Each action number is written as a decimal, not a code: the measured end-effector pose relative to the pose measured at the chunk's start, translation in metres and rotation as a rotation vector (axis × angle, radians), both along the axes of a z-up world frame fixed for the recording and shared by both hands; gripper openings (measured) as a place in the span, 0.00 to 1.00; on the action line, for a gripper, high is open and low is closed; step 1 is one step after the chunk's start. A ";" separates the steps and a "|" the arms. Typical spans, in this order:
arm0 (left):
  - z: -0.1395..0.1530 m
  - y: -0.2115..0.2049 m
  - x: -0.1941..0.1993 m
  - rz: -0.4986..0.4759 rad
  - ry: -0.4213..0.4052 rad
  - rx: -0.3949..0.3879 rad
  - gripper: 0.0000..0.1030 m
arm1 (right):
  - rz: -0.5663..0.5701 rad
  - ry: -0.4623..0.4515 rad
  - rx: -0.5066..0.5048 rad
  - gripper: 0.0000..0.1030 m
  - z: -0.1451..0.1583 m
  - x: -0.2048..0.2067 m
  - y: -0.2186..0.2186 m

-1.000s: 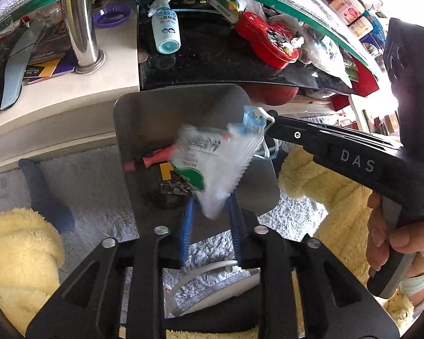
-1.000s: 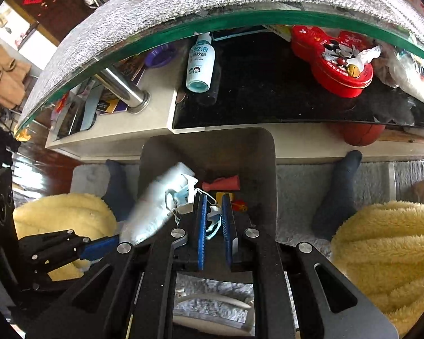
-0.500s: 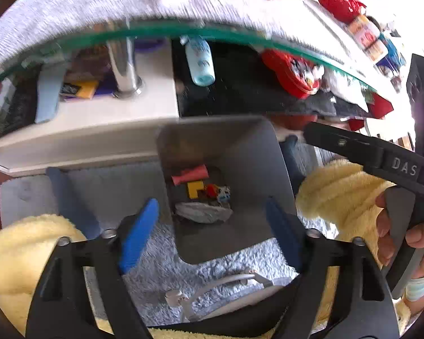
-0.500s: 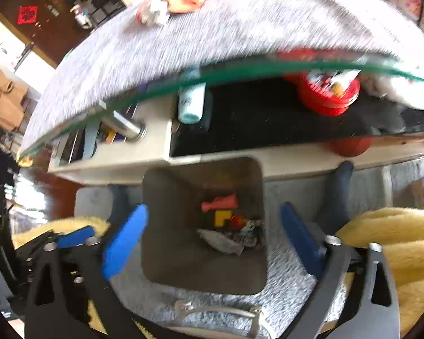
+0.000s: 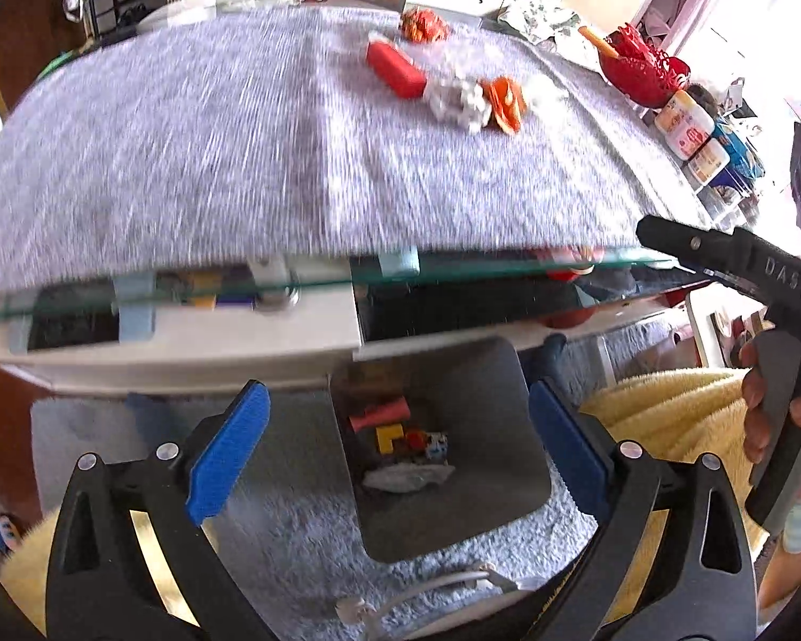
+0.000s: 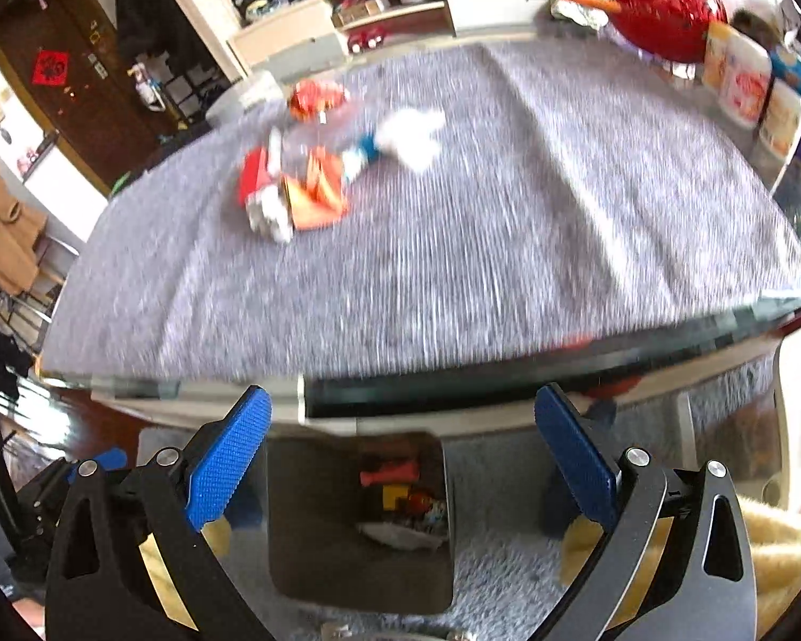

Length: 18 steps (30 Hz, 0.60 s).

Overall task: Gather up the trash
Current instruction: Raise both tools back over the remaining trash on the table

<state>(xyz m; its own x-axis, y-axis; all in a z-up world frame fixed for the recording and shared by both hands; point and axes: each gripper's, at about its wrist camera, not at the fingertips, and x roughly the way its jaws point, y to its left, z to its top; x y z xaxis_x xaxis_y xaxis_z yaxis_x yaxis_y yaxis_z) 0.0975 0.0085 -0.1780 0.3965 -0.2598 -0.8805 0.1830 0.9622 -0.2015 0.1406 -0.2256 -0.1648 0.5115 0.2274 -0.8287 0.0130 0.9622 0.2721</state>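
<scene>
A metal bin (image 5: 528,427) stands on the rug below the table edge, also in the right wrist view (image 6: 315,534). Inside lie a white wrapper (image 5: 406,475), a red piece (image 5: 379,414) and small scraps. My left gripper (image 5: 398,390) hangs above the bin, its jaws opening with nothing between them. My right gripper (image 6: 403,392) is open and empty, also above the bin. On the table lie a red box (image 5: 395,68), crumpled white paper (image 5: 456,99), an orange wrapper (image 5: 504,99) and another wrapper (image 5: 424,24). A hand (image 5: 763,411) holds the right tool's handle.
A grey cloth (image 5: 187,160) covers the glass table; a shelf with clutter sits under the glass. A red basket (image 5: 641,69) and jars (image 5: 683,123) stand at the table's right end. Yellow fluffy fabric (image 5: 667,400) and a white cable (image 5: 427,587) lie beside the bin.
Both grippers let go of the white wrapper and the mask, which dropped into the bin. Both opened wide and rose, so the tabletop has come into view.
</scene>
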 end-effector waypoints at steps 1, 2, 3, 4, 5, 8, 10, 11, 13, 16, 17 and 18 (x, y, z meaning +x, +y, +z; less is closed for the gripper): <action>0.004 -0.002 0.006 -0.005 -0.008 0.005 0.90 | -0.001 -0.008 -0.004 0.97 0.003 0.006 0.000; 0.007 -0.004 0.012 -0.010 -0.016 0.010 0.90 | -0.002 -0.013 -0.008 0.97 0.006 0.012 0.001; 0.009 -0.007 0.015 -0.014 -0.023 0.014 0.90 | -0.003 -0.018 -0.012 0.97 0.007 0.017 0.001; 0.012 -0.009 0.021 -0.020 -0.031 0.017 0.90 | -0.004 -0.021 -0.013 0.97 0.009 0.023 0.000; 0.014 -0.011 0.026 -0.025 -0.037 0.019 0.90 | -0.004 -0.024 -0.013 0.97 0.010 0.028 0.002; 0.018 -0.016 0.044 -0.034 -0.048 0.021 0.90 | 0.008 -0.030 -0.006 0.97 0.011 0.043 0.005; 0.019 -0.018 0.055 -0.037 -0.052 0.018 0.90 | 0.016 -0.035 0.003 0.96 0.011 0.053 0.009; 0.019 -0.018 0.060 -0.038 -0.053 0.018 0.90 | 0.021 -0.034 0.009 0.96 0.011 0.060 0.012; 0.019 -0.019 0.069 -0.038 -0.052 0.017 0.90 | 0.028 -0.033 0.019 0.96 0.010 0.070 0.017; 0.018 -0.020 0.081 -0.042 -0.056 0.017 0.90 | 0.040 -0.039 0.034 0.95 0.009 0.085 0.025; 0.018 -0.021 0.084 -0.044 -0.058 0.017 0.90 | 0.045 -0.044 0.035 0.94 0.008 0.091 0.028; 0.018 -0.021 0.089 -0.045 -0.059 0.016 0.90 | 0.051 -0.045 0.029 0.87 0.007 0.096 0.030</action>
<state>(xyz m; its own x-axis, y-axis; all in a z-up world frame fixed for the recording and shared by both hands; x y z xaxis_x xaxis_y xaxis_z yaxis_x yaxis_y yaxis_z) 0.1865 -0.0129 -0.1601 0.4361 -0.2649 -0.8600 0.2370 0.9558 -0.1742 0.2367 -0.1953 -0.1582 0.5353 0.2777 -0.7977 -0.0489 0.9530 0.2989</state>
